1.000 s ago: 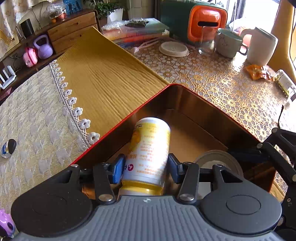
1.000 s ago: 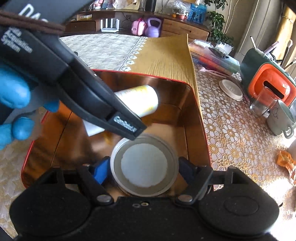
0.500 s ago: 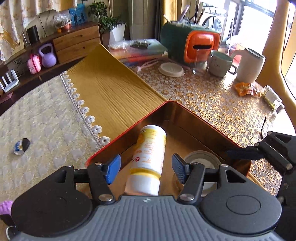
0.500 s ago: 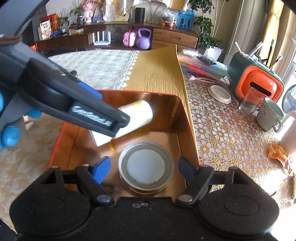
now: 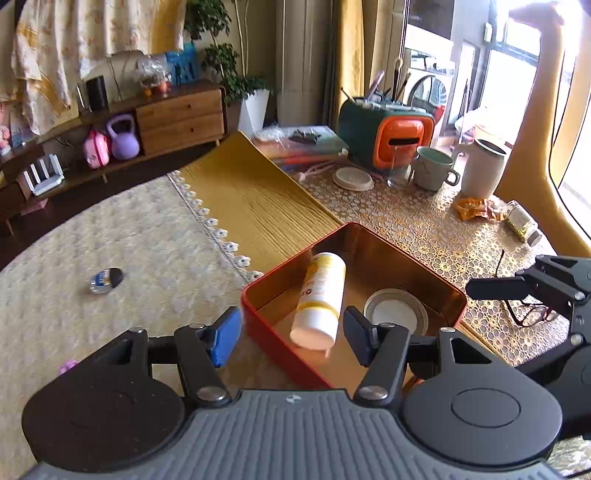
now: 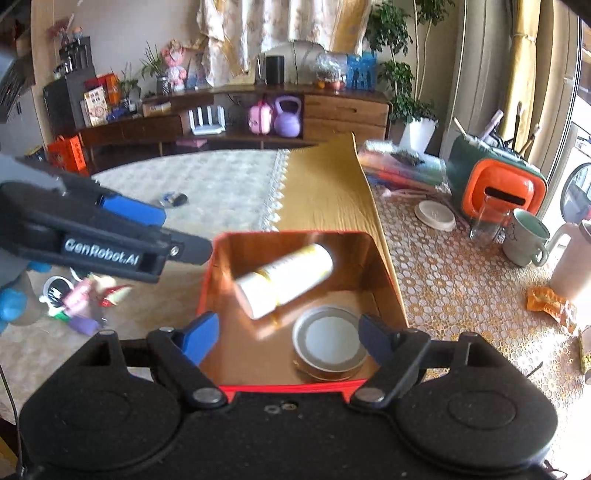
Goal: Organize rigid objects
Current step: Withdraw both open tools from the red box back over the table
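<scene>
Yellow-and-white bottle (image 6: 286, 278) motion-blurred, label unreadable; glasses (image 5: 532, 314) partly hidden.

Low wooden sideboard (image 5: 177, 118) along far wall, purple kettlebell (image 5: 123, 137) on its shelf. Floral curtain (image 6: 266, 33) above. Potted plant (image 5: 236, 79) in white pot at corner. Bright window (image 5: 517, 74) right, daylight on lace-covered table (image 5: 424, 229). Yellow drapes (image 5: 349, 55).
</scene>
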Tool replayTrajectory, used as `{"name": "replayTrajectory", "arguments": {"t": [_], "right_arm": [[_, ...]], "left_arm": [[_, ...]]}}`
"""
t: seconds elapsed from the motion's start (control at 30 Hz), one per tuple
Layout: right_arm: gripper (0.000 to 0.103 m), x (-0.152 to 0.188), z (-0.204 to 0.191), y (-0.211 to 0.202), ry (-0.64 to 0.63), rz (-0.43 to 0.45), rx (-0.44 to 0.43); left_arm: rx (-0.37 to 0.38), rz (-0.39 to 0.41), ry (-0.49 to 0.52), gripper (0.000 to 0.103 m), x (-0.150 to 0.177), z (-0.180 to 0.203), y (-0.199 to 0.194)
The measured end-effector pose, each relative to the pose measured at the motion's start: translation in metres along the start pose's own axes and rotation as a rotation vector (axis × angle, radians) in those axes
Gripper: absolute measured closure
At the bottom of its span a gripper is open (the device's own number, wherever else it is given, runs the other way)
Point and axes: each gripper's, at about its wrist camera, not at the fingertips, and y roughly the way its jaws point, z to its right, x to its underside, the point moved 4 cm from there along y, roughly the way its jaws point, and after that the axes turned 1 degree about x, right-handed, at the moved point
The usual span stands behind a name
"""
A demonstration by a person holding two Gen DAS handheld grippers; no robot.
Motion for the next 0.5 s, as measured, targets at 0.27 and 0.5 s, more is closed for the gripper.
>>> {"name": "replayTrajectory", "arguments": {"t": [0.27, 0.5], "right_arm": [[0.017, -0.001, -0.026, -0.022, 0.006, 0.048, -0.062], [0.01, 0.001, -0.053, -0.033, 0.005, 0.093, -0.122]], "left_arm": [[0.0, 0.08, -0.059, 0.033, 0.025, -0.021, -0.057], [-0.047, 0.101, -0.092, 0.029, 0.053, -0.049, -0.086]]}}
